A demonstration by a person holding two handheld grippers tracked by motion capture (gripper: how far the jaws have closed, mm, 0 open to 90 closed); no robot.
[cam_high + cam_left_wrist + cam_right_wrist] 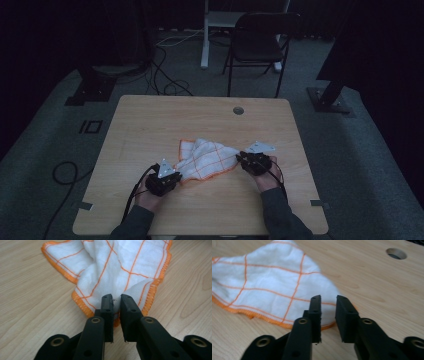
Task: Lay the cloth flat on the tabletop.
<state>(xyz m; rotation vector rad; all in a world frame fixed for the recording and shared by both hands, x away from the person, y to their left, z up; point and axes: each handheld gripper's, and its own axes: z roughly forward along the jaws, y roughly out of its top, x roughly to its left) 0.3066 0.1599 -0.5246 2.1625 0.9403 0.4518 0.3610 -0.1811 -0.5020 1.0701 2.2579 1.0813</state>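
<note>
A white cloth with orange grid lines and an orange hem (205, 157) lies crumpled near the middle of the wooden table (150, 120). My left gripper (175, 176) is at the cloth's near-left corner. In the left gripper view its jaws (116, 302) stand almost together, pinching the hemmed corner of the cloth (120, 262). My right gripper (240, 158) is at the cloth's right tip. In the right gripper view its jaws (328, 306) stand apart, with the tip of the cloth (269, 287) lying just past and below them.
A round cable hole (238, 110) sits near the table's far edge, also seen as the hole (396, 253). A dark folding chair (260, 40) and a white desk leg (205, 35) stand beyond the table. Cables (165, 75) lie on the floor.
</note>
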